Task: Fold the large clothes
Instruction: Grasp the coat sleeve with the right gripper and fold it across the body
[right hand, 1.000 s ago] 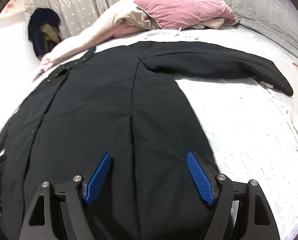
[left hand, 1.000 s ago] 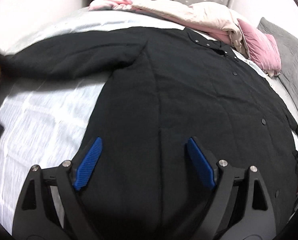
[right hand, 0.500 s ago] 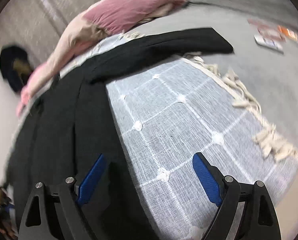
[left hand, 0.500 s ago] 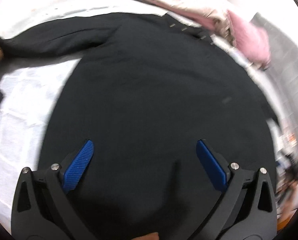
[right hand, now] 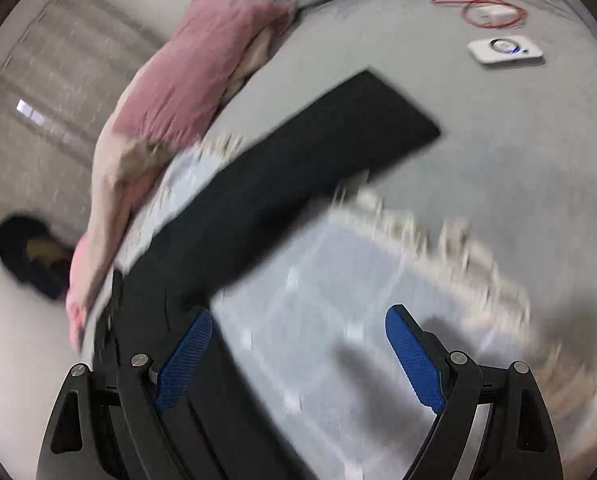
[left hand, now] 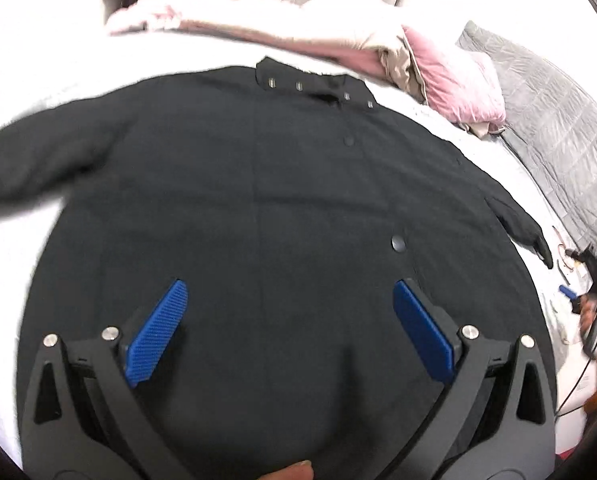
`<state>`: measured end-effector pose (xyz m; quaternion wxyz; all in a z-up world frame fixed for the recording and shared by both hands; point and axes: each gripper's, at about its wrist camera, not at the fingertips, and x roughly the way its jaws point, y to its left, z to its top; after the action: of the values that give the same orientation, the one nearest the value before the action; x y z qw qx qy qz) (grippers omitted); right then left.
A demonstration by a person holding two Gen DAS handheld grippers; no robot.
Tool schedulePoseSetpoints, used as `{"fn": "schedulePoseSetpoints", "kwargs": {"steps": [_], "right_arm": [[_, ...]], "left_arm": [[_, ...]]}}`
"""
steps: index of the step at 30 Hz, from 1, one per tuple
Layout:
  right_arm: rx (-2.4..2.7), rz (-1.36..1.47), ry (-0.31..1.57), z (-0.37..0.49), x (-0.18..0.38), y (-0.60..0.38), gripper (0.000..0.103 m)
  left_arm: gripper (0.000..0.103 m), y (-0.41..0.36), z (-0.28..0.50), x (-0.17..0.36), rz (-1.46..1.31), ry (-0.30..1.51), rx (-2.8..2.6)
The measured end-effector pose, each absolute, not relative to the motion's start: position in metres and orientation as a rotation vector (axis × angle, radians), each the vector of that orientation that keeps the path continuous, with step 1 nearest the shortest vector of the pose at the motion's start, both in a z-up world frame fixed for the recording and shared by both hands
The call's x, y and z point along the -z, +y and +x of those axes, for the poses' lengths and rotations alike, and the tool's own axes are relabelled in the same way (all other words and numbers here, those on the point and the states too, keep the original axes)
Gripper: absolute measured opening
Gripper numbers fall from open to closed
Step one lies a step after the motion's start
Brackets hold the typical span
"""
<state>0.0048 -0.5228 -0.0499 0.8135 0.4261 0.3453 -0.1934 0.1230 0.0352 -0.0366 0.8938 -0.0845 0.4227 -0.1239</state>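
While hovering over the large black buttoned coat point(left hand: 258, 200) spread flat on the bed point(right hand: 498, 160), both jaws wide, lately opening, empty; sleeve point(right hand: 298, 160) running ahead-right from right gripper point(right hand: 298, 360), nearer than left gripper point(left hand: 290, 332).

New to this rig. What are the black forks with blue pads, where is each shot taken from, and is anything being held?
No robot arm here: a person carries a hand-held two-finger gripper in each hand, and a fisheye camera on each one looks forward along its fingers. The forks are those fingers, with blue rubber pads.

The left wrist view shows the left gripper above a black coat spread flat on a white bedspread. Pink bedding lies beyond the collar.

The right wrist view shows the right gripper near the coat's right sleeve, which stretches onto a grey blanket. A white device and a red cable lie further off.

Both grippers' jaws have just been opening, with nothing between them. Nothing is held.
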Motion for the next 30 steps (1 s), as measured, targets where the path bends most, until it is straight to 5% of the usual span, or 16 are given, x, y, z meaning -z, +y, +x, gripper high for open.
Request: {"fn": "schedulePoseSetpoints", "kwargs": {"steps": [6,12,19,21,23,26,30], "right_arm": [[0.547,1.090,0.641,0.022,0.054,-0.573,0.088],[0.591,1.159,0.682,0.050,0.078,-0.598,0.073],[0.687,1.032,0.720,0.092,0.094,-0.601,0.072],[0.708,0.966,0.738,0.105,0.090,-0.597,0.057],[0.699,0.939,0.738,0.113,0.085,-0.595,0.025],[0.704,0.893,0.719,0.118,0.071,-0.586,0.012],[0.722,0.722,0.712,0.124,0.035,-0.561,0.009]], "left_arm": [[0.102,0.060,0.141,0.035,-0.276,0.928,0.259],[0.102,0.090,0.140,0.029,-0.178,0.848,0.119],[0.102,0.118,0.133,0.032,-0.138,0.808,0.074],[0.102,0.120,0.134,0.033,-0.150,0.821,0.085],[0.102,0.120,0.135,0.034,-0.153,0.836,0.097],[0.102,0.119,0.137,0.030,-0.169,0.831,0.130],[0.102,0.120,0.134,0.024,-0.204,0.822,0.148]]}}
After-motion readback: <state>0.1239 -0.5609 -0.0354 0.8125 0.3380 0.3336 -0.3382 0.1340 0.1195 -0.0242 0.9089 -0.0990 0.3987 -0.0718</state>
